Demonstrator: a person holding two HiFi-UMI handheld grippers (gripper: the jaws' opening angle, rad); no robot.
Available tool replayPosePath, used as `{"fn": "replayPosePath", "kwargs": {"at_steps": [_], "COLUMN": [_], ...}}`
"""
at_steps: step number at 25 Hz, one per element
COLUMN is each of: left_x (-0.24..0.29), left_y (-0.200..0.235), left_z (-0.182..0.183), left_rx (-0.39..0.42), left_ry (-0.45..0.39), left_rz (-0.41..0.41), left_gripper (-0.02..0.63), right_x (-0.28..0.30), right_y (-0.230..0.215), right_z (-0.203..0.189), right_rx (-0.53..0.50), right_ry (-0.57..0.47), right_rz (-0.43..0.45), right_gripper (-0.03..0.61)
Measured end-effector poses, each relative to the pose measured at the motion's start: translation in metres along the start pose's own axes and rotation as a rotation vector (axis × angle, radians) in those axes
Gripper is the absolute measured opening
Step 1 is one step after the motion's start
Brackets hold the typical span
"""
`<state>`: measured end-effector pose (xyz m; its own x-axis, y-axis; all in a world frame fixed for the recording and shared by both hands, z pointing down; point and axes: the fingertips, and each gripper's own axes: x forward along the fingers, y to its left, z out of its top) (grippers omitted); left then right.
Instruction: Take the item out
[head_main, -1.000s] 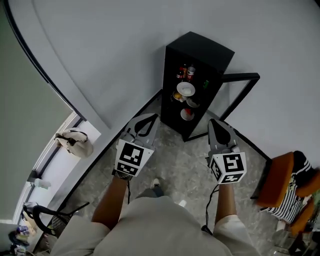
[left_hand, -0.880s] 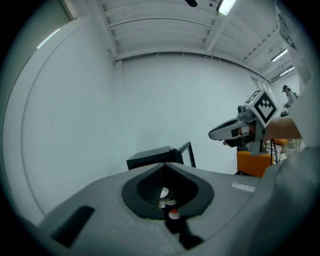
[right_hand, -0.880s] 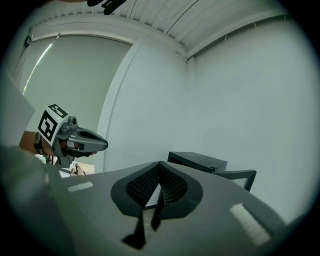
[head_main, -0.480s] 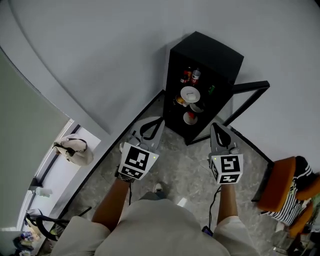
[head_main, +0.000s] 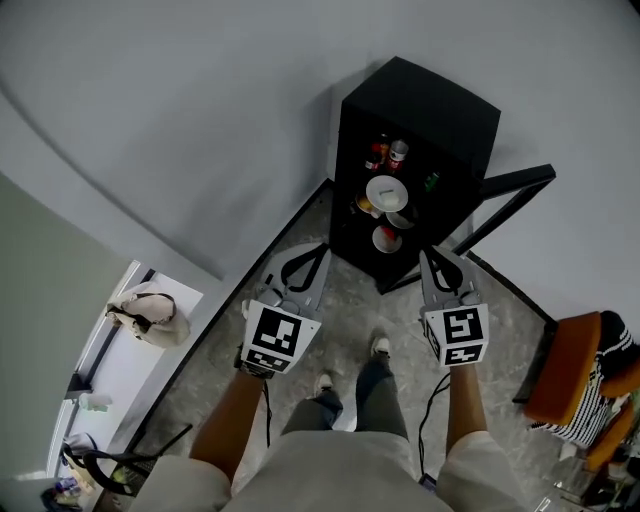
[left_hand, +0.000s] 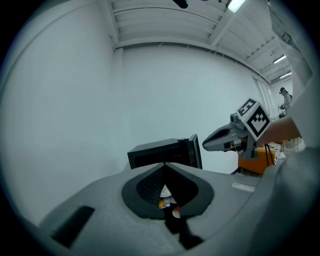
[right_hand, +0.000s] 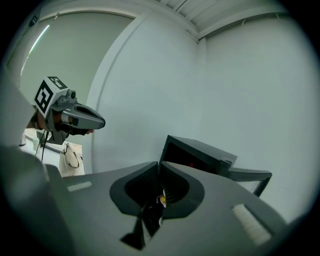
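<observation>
Two empty claws face an open cabinet

Both claws hold nothing. The left claw (left_hand: 165, 165) has its jaws together at the tips. The right claw (right_hand: 159, 165) has just been opening its jaws, and they stand at a bare, narrow slit with nothing between them. The two point the same way, side by side and apart, with the person's arms behind them.

Ahead of both tips and lower down, a black cabinet (head_main: 420, 105) stands on the floor (head_main: 350, 300) against the white wall (head_main: 200, 120), clear of either claw. Its door (head_main: 515, 180) hangs open on the right claw's side. The things to take sit on its shelves, untouched: cans (head_main: 388, 152) on the top one, a white plate (head_main: 386, 192) below them, and a bowl (head_main: 386, 238) lowest.

Out past the right claw is an orange chair (head_main: 558, 365) with striped cloth on it. Out past the left claw, a pale bag (head_main: 148, 312) lies on a ledge.
</observation>
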<state>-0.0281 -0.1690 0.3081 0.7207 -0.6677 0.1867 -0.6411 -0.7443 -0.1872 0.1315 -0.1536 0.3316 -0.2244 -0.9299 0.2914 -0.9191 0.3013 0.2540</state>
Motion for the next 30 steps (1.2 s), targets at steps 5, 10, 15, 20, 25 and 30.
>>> {"fn": "replayPosePath", "kwargs": {"at_steps": [5,10,15,20,25,30], "left_x": [0.021,0.049,0.069,0.092,0.105,0.12], "left_y": [0.01,0.023,0.035,0.045,0.052,0.052], "left_z": [-0.023,-0.052,-0.078,-0.106,-0.14,-0.17], "left_rx": [-0.009,-0.035,-0.078,-0.076,-0.145,-0.189], "left_ry": [0.039,0.086,0.108,0.124,0.173,0.203], "left_rz": [0.053,0.098,0.128,0.138,0.152,0.144], "left_gripper": [0.006,0.006,0.006,0.006,0.006,0.006], "right_x": [0.045,0.098,0.155,0.203,0.243,0.276], "right_y": [-0.005,-0.017,-0.023,-0.022,-0.024,-0.027], "right_z": [-0.023,-0.053,-0.083,-0.122,-0.16,-0.2], "right_rx": [0.001,-0.001,0.014,0.02,0.025,-0.01], "right_ry": [0.011,0.047,0.086,0.144,0.2,0.261], "right_rz": [0.048,0.086,0.117,0.127,0.129,0.113], "right_gripper": [0.034,0.037,0.065,0.084,0.087,0.101]}}
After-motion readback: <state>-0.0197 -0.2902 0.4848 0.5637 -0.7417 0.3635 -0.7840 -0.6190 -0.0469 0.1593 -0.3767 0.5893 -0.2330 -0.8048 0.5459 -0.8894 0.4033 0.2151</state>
